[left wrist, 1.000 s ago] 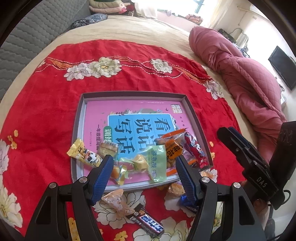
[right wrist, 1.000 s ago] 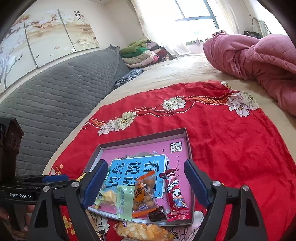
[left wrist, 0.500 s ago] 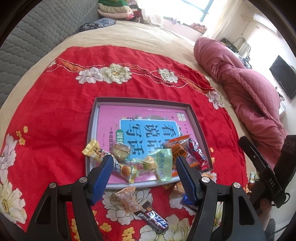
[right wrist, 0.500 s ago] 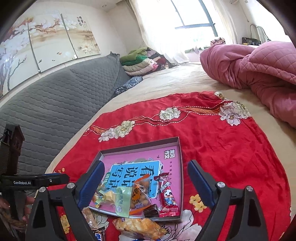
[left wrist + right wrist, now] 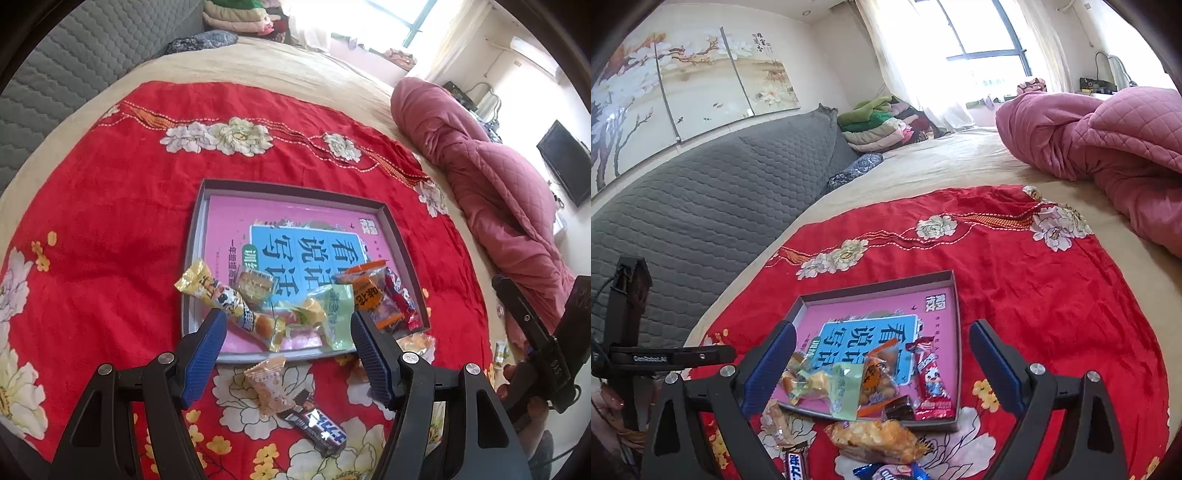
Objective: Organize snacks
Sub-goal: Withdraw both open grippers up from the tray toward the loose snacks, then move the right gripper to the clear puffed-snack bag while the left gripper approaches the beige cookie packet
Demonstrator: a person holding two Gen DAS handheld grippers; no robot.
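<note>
A shallow grey box (image 5: 295, 190) with a pink and blue printed bottom lies on the red cloth; it also shows in the right wrist view (image 5: 875, 291). Several snack packets lie at its near end: a yellow bar (image 5: 214, 291), a green packet (image 5: 338, 314), an orange peanut packet (image 5: 369, 295), a red packet (image 5: 932, 384). On the cloth nearer me lie a small orange packet (image 5: 269, 384), a dark chocolate bar (image 5: 317, 428) and a golden packet (image 5: 875, 439). My left gripper (image 5: 288, 350) and right gripper (image 5: 882, 365) are both open and empty, above the box's near edge.
A red flowered cloth (image 5: 110, 221) covers a beige bed. A pink quilt (image 5: 498, 177) is bunched at the right. A grey padded headboard (image 5: 701, 206) runs along the left. Folded clothes (image 5: 882, 122) are stacked at the far end.
Both grippers have pulled back and up from the box, so it looks smaller and farther. Both stay open and empty. The snacks have not moved.
</note>
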